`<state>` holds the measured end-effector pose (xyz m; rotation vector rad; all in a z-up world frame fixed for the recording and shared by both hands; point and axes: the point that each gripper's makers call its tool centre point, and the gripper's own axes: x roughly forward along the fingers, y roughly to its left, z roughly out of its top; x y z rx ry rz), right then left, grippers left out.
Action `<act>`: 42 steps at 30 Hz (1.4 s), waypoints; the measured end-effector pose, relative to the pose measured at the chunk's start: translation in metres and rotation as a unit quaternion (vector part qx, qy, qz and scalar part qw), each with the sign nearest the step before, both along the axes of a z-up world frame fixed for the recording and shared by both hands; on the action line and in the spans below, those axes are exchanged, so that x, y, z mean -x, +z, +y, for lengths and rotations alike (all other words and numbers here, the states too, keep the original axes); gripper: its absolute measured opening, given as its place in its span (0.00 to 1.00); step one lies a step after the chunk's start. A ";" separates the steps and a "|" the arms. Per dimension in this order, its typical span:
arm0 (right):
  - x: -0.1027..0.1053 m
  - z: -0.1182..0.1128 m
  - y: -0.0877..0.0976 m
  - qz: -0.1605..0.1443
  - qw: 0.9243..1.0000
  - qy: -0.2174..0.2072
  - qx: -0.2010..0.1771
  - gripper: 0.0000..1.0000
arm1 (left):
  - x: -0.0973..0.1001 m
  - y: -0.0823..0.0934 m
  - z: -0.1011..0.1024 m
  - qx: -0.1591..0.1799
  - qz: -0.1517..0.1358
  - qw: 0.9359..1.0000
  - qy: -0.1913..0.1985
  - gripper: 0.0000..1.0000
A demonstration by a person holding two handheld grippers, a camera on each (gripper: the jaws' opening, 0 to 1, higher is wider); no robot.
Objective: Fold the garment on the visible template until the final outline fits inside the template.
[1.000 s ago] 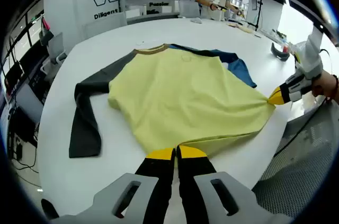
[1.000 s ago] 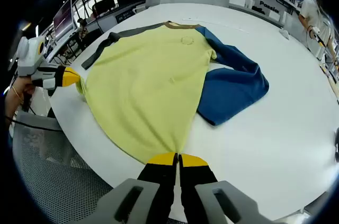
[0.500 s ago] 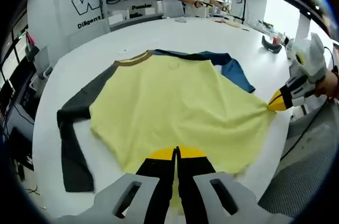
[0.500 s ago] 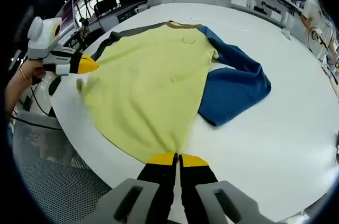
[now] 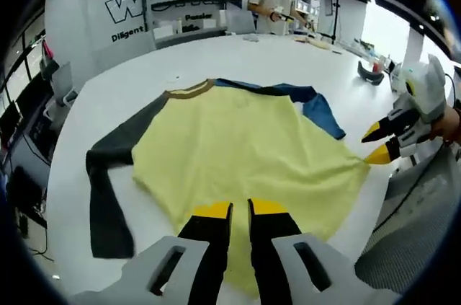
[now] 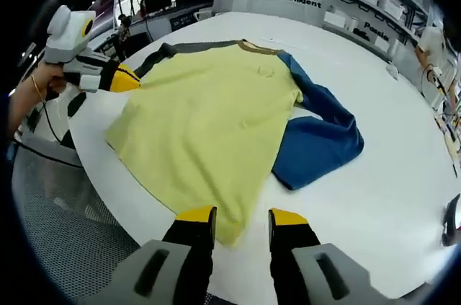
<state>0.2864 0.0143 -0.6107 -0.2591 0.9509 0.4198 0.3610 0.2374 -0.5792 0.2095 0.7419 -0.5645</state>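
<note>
Long-sleeved shirt [image 5: 245, 153] lies flat on the white round tabletop [image 6: 374, 197], yellow body, dark grey sleeve [image 5: 108, 182], blue sleeve [image 6: 317, 139] doubled over. My left gripper [image 5: 240, 209] and right gripper [image 6: 241, 215] stand at the hem, jaws parted, holding nothing. Soft, light, limp cloth; I judge hem corners and sleeve ends the best holds. Wall lettering reads "Diligent"

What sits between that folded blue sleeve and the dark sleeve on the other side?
The shirt's yellow body spans the stretch between the blue sleeve and the dark sleeve, seen in both gripper views.
</note>
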 end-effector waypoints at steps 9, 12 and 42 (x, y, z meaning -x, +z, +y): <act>0.003 0.041 0.020 -0.036 0.996 0.064 -0.041 0.37 | 0.011 0.016 0.011 0.028 -0.009 0.999 0.037 0.44; 0.005 0.071 0.029 -0.054 0.990 0.108 -0.069 0.43 | 0.014 0.021 0.016 0.054 -0.019 0.996 0.068 0.62; 0.027 0.224 0.022 -0.096 0.931 0.342 -0.088 0.40 | 0.047 0.034 0.081 -0.014 -0.054 0.993 0.107 0.93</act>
